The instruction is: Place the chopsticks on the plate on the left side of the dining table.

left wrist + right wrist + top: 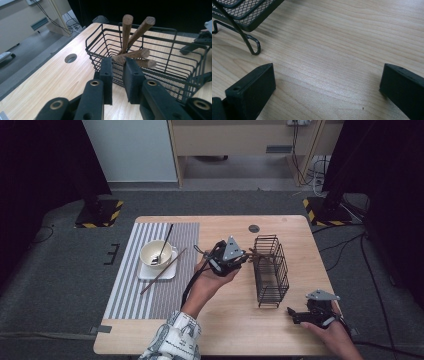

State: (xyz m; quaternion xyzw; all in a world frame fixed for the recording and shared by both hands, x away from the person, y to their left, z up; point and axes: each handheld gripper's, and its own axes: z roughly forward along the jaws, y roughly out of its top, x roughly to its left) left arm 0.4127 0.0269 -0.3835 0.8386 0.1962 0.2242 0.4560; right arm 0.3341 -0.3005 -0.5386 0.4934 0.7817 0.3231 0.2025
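Observation:
A black wire basket [265, 239] stands right of the table's middle, and several wooden chopsticks [137, 29] lean inside it. My left gripper [246, 256] is at the basket's left rim, shut on one wooden chopstick [135, 54] whose end sits between the narrow jaws of the left gripper [118, 62]. My right gripper [291, 313] rests low near the table's front right, just below the basket. In the right gripper view, the right gripper [327, 77] is open wide over bare wood, with the basket's foot [253, 43] just ahead.
A striped placemat [127, 292] lies at the left. On it a white square plate [145, 274] carries a white bowl [155, 254] with a spoon [165, 241], and one more chopstick [167, 267] lies across the plate. A cable hole [254, 228] is behind the basket.

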